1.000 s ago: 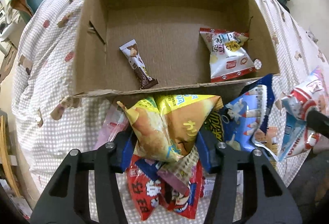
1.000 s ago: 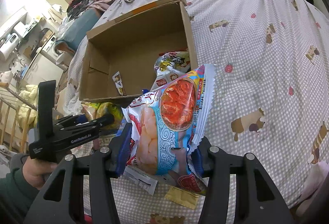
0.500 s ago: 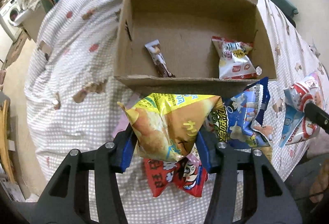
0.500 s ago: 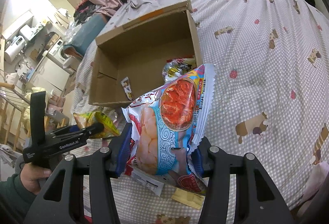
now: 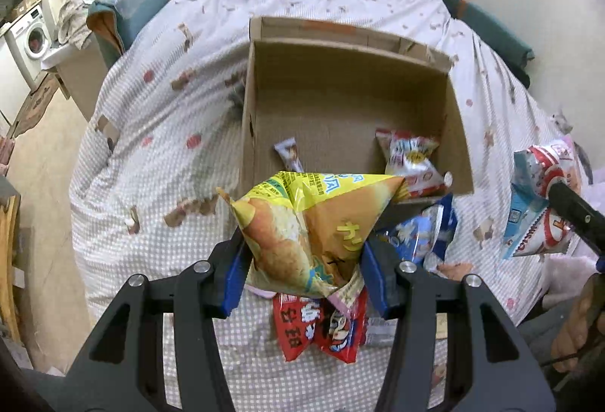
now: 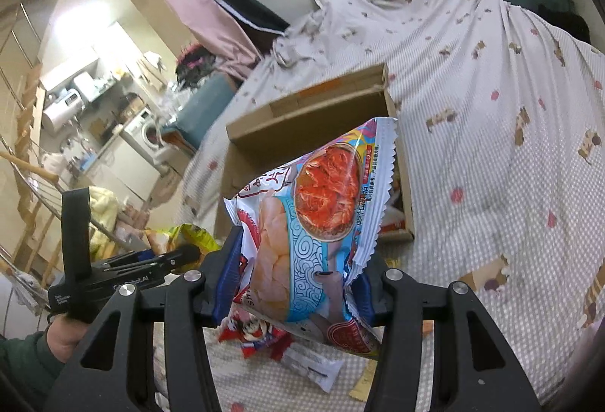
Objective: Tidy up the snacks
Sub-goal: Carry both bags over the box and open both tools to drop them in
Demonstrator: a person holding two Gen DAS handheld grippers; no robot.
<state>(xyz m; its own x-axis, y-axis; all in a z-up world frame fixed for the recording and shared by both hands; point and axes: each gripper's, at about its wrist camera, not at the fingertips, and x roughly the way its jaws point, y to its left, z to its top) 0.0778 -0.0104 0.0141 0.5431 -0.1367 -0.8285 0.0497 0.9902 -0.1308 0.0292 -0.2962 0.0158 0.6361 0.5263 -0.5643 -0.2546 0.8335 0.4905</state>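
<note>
My left gripper [image 5: 302, 270] is shut on a yellow chip bag [image 5: 306, 226], held above the bed just in front of the open cardboard box [image 5: 264, 71]. The box holds a thin brown-and-white bar [image 5: 287, 154] and a white-and-red snack bag [image 5: 412, 162]. My right gripper [image 6: 293, 289] is shut on a blue-and-white bag with a red kimchi picture [image 6: 314, 223], held high to the right of the box [image 6: 321, 101]; it also shows in the left wrist view [image 5: 537, 200].
Loose snacks lie on the checked bedspread [image 5: 159, 154]: a red bag [image 5: 321, 325] under my left gripper, a blue bag [image 5: 419, 234] by the box's near wall, a white packet [image 6: 314, 363]. The bed edge drops to the floor at left [image 5: 45, 162].
Both grippers have risen with their bags. The left wrist view now looks at the box from higher and farther back. The right gripper tilted up, so the box looks lower and flatter.
</note>
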